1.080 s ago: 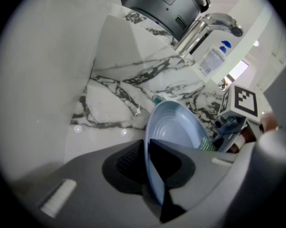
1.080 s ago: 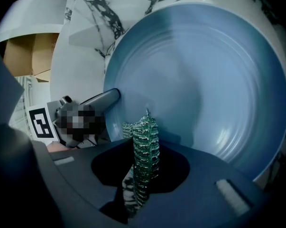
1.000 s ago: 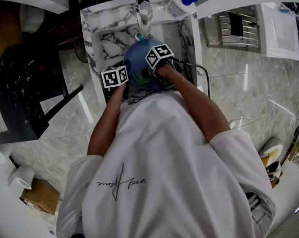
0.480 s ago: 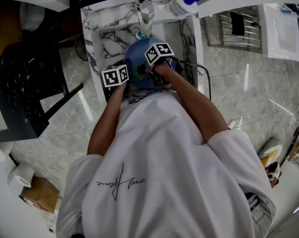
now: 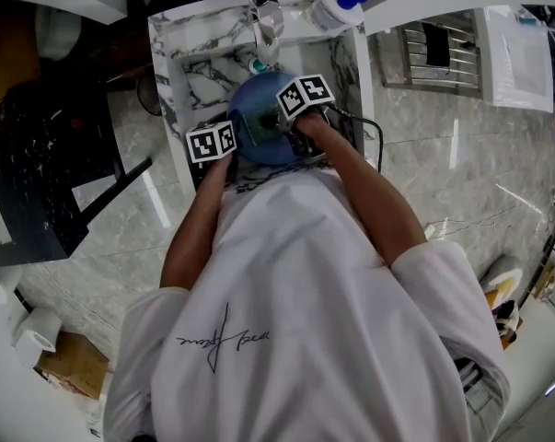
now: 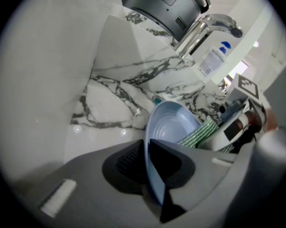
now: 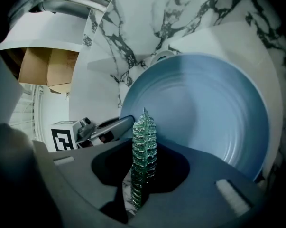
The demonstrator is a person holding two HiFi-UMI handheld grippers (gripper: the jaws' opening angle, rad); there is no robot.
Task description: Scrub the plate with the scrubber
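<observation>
Right gripper view: time to rub the plate (image 7: 204, 113) clean

Hold tight with the left hand-held gripper (image 6: 147, 145), clamped on the rim of the blue plate, tipped up over the marble sink (image 6: 112, 91). Squeeze the green scrubber (image 7: 144, 134) in the right hand-held gripper (image 7: 142, 167), shut on it, close by the plate's inside. Press it flat. Rub in small rounds, middle to rim.

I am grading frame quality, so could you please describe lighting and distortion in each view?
Head view: dim, edges bowed by the wide lens. Left gripper view: black round border, plate sharp, fingers shadowed. Right gripper view: scrubber crisp, glare on the tap.
</observation>
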